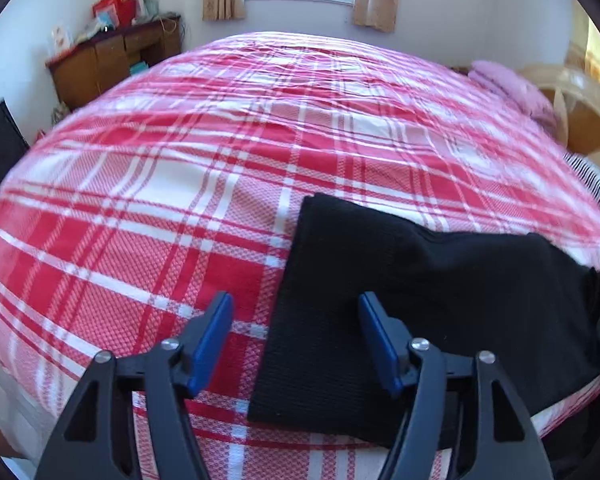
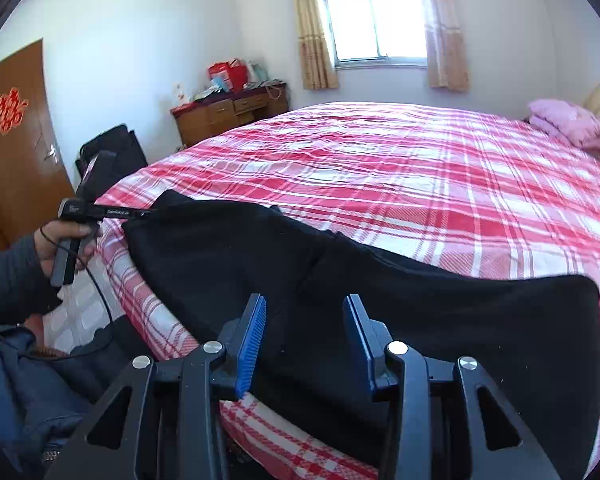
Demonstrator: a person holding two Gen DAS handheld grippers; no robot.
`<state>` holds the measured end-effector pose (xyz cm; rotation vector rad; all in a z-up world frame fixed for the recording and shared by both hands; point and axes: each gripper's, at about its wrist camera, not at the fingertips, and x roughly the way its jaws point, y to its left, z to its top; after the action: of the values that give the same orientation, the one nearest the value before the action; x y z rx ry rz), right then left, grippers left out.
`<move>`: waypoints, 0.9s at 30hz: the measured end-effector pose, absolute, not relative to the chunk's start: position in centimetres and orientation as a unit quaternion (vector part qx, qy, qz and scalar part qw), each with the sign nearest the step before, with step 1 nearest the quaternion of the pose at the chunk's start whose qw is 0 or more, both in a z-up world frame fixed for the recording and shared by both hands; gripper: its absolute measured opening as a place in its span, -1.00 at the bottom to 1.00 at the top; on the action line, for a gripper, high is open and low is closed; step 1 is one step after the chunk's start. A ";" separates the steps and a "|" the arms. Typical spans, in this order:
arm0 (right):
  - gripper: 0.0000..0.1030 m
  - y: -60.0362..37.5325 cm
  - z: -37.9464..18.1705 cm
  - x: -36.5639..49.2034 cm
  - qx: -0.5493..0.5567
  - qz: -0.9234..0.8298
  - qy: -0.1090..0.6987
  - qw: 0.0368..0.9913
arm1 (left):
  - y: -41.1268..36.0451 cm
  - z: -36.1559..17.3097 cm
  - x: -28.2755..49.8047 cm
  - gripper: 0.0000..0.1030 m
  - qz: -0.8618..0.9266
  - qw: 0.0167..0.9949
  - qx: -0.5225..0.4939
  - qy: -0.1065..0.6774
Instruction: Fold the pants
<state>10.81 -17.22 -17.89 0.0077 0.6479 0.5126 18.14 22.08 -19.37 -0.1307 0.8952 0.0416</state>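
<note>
Black pants [image 2: 380,300] lie stretched along the near edge of a bed with a red and white plaid cover [image 2: 420,180]. My right gripper [image 2: 306,340] hovers over their middle, blue pads apart and not pressing the cloth. In the left wrist view the pants' [image 1: 420,300] straight left end lies flat on the cover [image 1: 160,200]. My left gripper [image 1: 296,332] stands open above that end, one pad over the cloth and one over the bare cover. The right wrist view also shows the left gripper [image 2: 140,213], held by a hand [image 2: 60,240], its tip at the pants' left corner.
A pink pillow [image 2: 572,124] lies at the bed's far right by a pale headboard [image 1: 572,92]. A cluttered wooden desk [image 2: 228,112] stands against the far wall under a curtained window [image 2: 376,20]. A black case [image 2: 116,156] and a brown door [image 2: 16,140] are at the left.
</note>
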 end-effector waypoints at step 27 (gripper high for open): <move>-0.17 -23.3 -15.1 10.9 0.085 0.141 0.283 0.945 | 16.2 -11.0 15.8 -0.54 -0.153 0.899 -0.133 0.388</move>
<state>10.87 -23.29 -15.10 0.1727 0.5765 0.2876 15.83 16.19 -10.99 -0.2757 0.8031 -0.3165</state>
